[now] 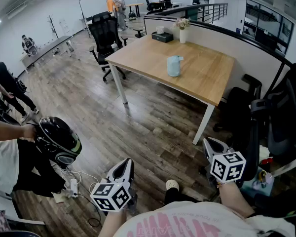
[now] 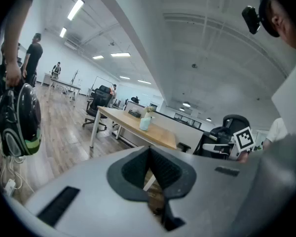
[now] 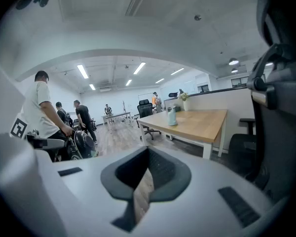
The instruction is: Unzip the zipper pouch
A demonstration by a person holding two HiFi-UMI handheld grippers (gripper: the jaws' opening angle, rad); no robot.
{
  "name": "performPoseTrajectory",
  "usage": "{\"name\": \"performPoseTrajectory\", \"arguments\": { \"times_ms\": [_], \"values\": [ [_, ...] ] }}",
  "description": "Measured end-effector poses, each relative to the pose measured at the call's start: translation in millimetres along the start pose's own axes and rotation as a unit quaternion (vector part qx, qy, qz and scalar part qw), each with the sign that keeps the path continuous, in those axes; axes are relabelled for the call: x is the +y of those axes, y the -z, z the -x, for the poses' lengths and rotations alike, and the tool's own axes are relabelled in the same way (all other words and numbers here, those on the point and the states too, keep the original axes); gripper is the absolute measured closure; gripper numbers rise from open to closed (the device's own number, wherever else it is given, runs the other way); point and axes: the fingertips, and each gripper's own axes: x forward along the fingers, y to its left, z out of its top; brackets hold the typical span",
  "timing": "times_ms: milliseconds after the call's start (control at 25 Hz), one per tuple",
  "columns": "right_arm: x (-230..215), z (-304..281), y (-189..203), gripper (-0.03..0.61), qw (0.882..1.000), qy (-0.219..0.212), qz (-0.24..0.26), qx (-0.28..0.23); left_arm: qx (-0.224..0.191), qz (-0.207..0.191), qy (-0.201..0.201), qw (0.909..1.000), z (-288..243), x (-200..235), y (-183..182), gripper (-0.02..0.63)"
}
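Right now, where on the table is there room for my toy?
The table is mostly bare: a wide patch between the blue pouch and the end by the black chairs, and another from the pouch to the left corner. The far corner is busier, with the black box and flower vase.

pale blue pouch [image 1: 174, 65], light wood tabletop [image 1: 212, 78] (white legs [image 1: 203, 125]), grey-brown plank floor [image 1: 153, 125], black office chair [image 1: 104, 33] upper left, white vase [image 1: 183, 35]
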Motion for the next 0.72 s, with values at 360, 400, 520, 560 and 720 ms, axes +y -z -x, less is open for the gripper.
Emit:
{"name": "performPoseTrajectory", "arguments": {
  "times_ms": [360, 400, 520, 560, 720],
  "values": [
    [-15, -69, -13, 0.581, 1.0, 0.001, -0.005, 0.015, 0.008, 0.009, 0.0, 0.9999, -61, 36, -20, 0.611],
    [-19, -80, -18, 0.581, 1.0, 0.001, -0.005, 0.016, 0.008, 0.01, -0.001, 0.9999, -71, 40, -25, 0.611],
    [-31, -114, -38, 0.581, 1.0, -0.003, -0.004, 0.014, 0.005, 0.009, -0.004, 0.9999, -104, 50, -44, 0.611],
    [-37, -127, -46, 0.581, 1.0, -0.004, -0.003, 0.012, 0.002, 0.009, -0.005, 0.9999, -116, 54, -52, 0.611],
    [-63, -184, -83, 0.581, 1.0, -0.007, -0.009, 0.002, -0.014, 0.012, -0.009, 0.9998, -172, 71, -84, 0.611]
  ]
}}
